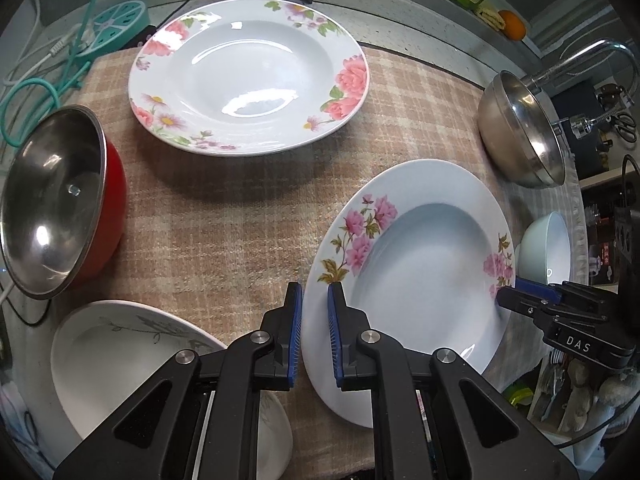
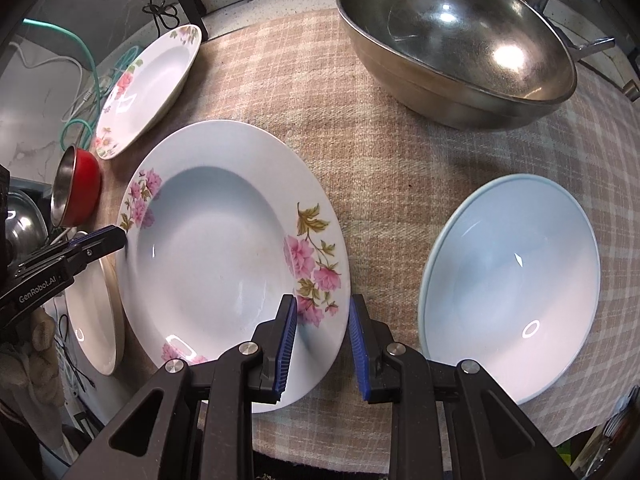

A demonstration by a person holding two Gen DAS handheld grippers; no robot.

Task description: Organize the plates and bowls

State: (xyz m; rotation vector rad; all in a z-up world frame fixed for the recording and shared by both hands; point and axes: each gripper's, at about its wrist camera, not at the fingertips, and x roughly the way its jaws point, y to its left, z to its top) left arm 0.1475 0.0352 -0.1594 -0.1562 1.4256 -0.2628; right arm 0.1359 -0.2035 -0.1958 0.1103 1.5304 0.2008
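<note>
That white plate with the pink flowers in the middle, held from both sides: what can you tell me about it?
The pink-flowered plate is a glossy white, ceramic-looking deep plate with a wide rim bearing pink blossoms and olive leaves around an empty well. It sits over the checked cloth. The left gripper straddles one rim edge, the right gripper the opposite. Whether it is lifted is unclear.

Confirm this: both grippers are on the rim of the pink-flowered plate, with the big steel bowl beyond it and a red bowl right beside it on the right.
Not quite. The bowl right of the pink-flowered plate is a pale blue bowl, as the right wrist view shows; the red bowl sits on the left. The rest holds: the left gripper and right gripper are on the rim, with the steel bowl beyond.
</note>
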